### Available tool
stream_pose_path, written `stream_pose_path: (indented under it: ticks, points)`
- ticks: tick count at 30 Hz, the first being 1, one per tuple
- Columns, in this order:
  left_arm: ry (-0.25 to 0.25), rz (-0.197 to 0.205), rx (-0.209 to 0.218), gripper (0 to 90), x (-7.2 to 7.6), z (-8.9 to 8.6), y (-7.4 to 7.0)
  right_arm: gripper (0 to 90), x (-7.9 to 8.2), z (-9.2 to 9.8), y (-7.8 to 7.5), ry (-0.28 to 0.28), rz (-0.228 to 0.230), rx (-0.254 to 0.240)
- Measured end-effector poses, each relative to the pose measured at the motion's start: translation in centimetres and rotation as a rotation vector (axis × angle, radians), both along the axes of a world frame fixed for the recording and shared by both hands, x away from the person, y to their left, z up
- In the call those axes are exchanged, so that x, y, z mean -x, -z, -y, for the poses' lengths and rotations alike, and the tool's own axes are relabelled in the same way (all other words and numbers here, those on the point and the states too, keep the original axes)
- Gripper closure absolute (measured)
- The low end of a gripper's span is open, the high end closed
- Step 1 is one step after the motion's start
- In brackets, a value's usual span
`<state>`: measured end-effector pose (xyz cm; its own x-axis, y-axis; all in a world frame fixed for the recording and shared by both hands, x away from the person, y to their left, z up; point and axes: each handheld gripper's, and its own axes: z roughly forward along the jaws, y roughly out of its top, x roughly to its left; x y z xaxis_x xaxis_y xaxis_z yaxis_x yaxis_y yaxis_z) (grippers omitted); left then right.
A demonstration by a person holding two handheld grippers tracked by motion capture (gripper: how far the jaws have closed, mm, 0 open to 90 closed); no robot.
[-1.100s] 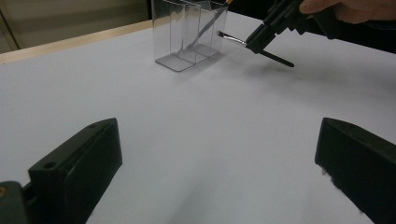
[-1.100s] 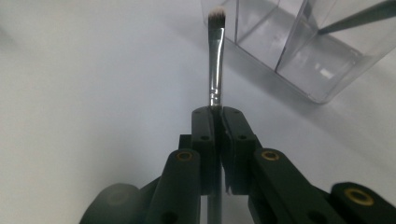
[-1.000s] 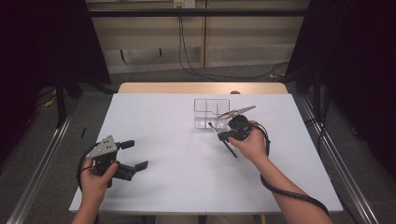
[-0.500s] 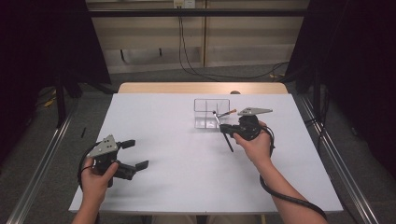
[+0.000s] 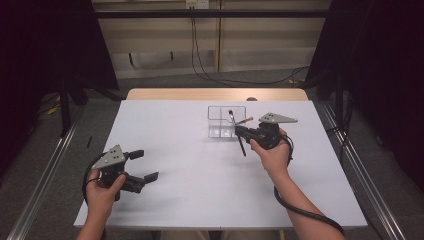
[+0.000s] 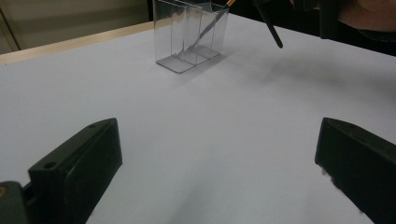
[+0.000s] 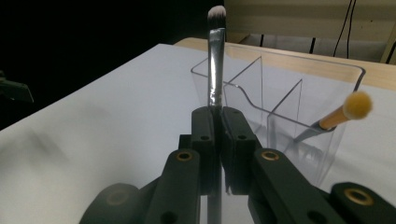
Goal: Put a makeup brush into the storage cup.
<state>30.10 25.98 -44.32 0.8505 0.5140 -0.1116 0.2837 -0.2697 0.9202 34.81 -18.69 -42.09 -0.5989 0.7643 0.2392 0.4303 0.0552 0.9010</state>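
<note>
A clear plastic organizer [image 5: 226,121] [image 6: 189,35] [image 7: 299,93] with several compartments stands at the back middle of the white table. A brush with an orange tip [image 5: 245,120] [image 7: 348,111] leans in its right-hand compartment. My right gripper [image 5: 241,132] [image 7: 217,122] is shut on a dark-handled makeup brush [image 5: 236,131] [image 7: 215,60], held upright just in front of the organizer, bristles up. The brush's lower end [image 6: 271,25] hangs above the table. My left gripper [image 5: 142,165] [image 6: 219,158] rests open near the front left, nothing between its jaws.
The white table [image 5: 200,170] ends in a wooden strip [image 5: 215,94] at the back. Metal rails [image 5: 360,165] run along both sides on the floor. Cables [image 5: 300,212] trail from both grippers.
My right gripper has turned the dark brush from a slant toward upright and shifted slightly right, in front of the organizer. The left gripper has stayed still.
</note>
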Motion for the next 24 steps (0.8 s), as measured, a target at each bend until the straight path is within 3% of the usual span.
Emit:
stream_pose_path:
  ticks: [9, 24]
  points:
    - [-0.003, -0.001, 0.002, 0.6, 0.03, -0.06, 0.02, 84.9, 0.08, 0.32, -0.32, 0.032, 0.083, -0.060]
    - [-0.006, 0.001, 0.004, 0.6, 0.04, -0.14, 0.03, 84.9, -0.33, 0.31, -0.75, 0.067, 0.157, -0.114]
